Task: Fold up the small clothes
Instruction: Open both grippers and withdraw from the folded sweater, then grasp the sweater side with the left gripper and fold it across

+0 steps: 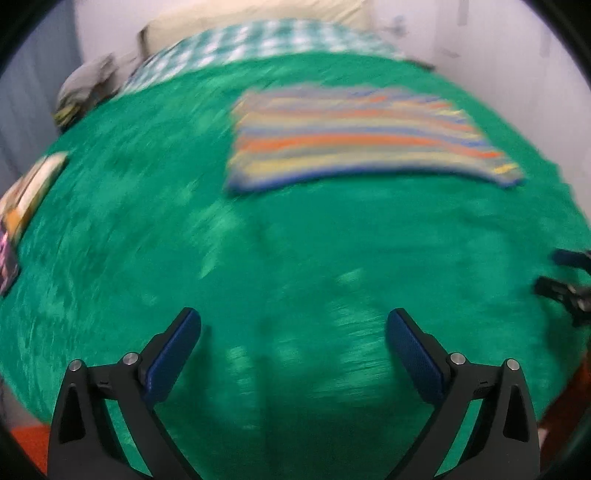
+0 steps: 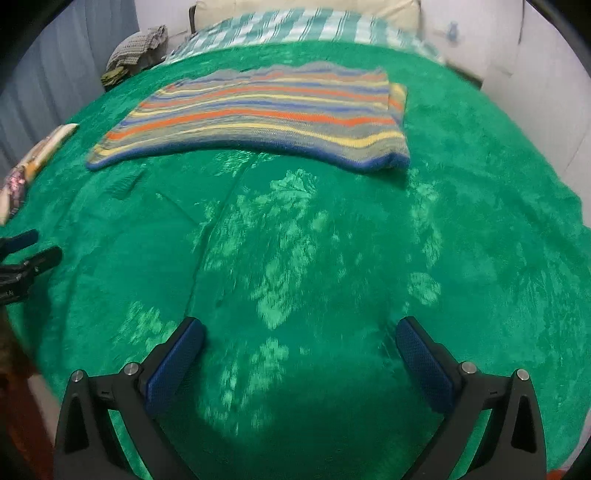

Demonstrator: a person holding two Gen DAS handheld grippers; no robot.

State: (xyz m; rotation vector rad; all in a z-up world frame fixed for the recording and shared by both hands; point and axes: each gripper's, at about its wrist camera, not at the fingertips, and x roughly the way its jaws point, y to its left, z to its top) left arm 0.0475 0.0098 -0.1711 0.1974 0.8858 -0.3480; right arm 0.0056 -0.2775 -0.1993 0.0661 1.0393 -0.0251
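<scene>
The striped garment [image 2: 258, 114] lies flat on the green blanket [image 2: 295, 258], at 12 o'clock from the right gripper [image 2: 299, 354] and 1 o'clock from the left gripper [image 1: 293, 343]. Its long axis runs crosswise. Both grippers' jaws stand apart, empty; the right appears nearer.

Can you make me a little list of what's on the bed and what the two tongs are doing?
surface: green fuzzy blanket over the bed
garment: striped knit cloth, lying flat on the blanket, one edge doubled over at the right
left tongs: open, holding nothing, above bare blanket
right tongs: open, holding nothing, above bare blanket
far end: checked cloth and a cream pillow
left edge: crumpled grey clothes; a printed flat item, too blurry to name
</scene>
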